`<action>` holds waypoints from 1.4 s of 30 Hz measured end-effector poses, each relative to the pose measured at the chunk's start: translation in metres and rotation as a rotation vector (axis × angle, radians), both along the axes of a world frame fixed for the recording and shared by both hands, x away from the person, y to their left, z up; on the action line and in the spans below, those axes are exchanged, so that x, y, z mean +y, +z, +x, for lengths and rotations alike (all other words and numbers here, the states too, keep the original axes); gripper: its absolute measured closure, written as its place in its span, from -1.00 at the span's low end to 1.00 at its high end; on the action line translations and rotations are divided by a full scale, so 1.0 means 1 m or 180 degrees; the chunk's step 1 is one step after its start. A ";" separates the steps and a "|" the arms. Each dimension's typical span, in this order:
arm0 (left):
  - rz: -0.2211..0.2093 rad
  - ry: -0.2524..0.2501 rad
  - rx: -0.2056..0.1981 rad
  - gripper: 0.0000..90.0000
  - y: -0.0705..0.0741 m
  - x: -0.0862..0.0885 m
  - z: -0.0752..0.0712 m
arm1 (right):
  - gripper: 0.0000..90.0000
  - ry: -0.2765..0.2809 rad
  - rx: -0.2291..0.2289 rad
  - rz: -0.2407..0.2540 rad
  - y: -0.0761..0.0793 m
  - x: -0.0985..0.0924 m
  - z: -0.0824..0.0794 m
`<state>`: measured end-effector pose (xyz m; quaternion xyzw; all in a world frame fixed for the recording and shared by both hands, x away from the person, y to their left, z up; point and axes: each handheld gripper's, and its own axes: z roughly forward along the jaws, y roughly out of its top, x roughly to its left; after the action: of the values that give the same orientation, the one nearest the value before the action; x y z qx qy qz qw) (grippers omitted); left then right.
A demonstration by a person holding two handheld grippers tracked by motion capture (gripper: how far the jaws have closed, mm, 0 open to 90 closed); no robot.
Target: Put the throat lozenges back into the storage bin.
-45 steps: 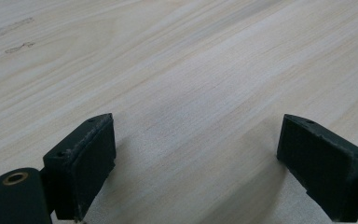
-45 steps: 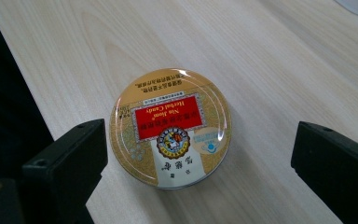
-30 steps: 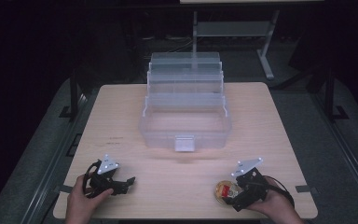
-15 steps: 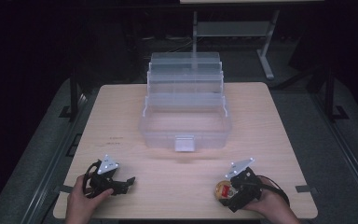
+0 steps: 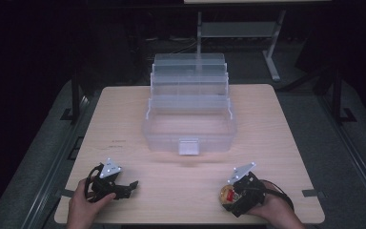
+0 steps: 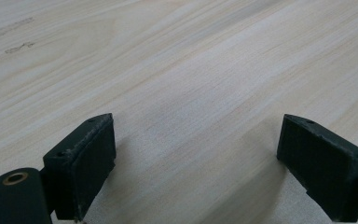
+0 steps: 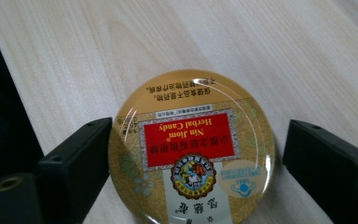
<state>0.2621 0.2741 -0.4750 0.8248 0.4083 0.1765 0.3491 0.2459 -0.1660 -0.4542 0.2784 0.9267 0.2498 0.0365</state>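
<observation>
A round gold candy tin with a red label lies flat on the wooden table near its front right edge, seen small in the high view as the tin. My right gripper straddles it from above. Its jaws have just been closing with the tin between them; the left pad sits at the tin's rim and a narrow gap remains at the right pad. In the high view the right gripper is held by a hand at the front right. My left gripper rests at the front left, its jaws wide over bare wood.
A clear plastic tiered storage box stands open at the table's middle and back, with a latch at its front. The table's front edge runs just below both hands. Dark floor and metal frames surround the table.
The right gripper has shifted slightly left over the tin and its jaws have narrowed around it. The left gripper has stayed still.
</observation>
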 end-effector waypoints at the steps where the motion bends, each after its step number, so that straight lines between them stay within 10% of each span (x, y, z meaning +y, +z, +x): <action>1: 0.0002 -0.0001 0.0000 -0.76 0.000 0.000 0.000 | -0.79 0.0001 0.0007 0.0004 0.000 0.000 0.000; 42: 0.0000 0.0000 0.0000 -0.76 0.000 0.000 0.000 | -0.57 0.0126 -0.0008 -0.0080 0.000 0.002 -0.002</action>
<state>0.2621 0.2741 -0.4750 0.8248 0.4083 0.1765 0.3490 0.2436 -0.1637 -0.4544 0.2592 0.9350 0.2392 0.0362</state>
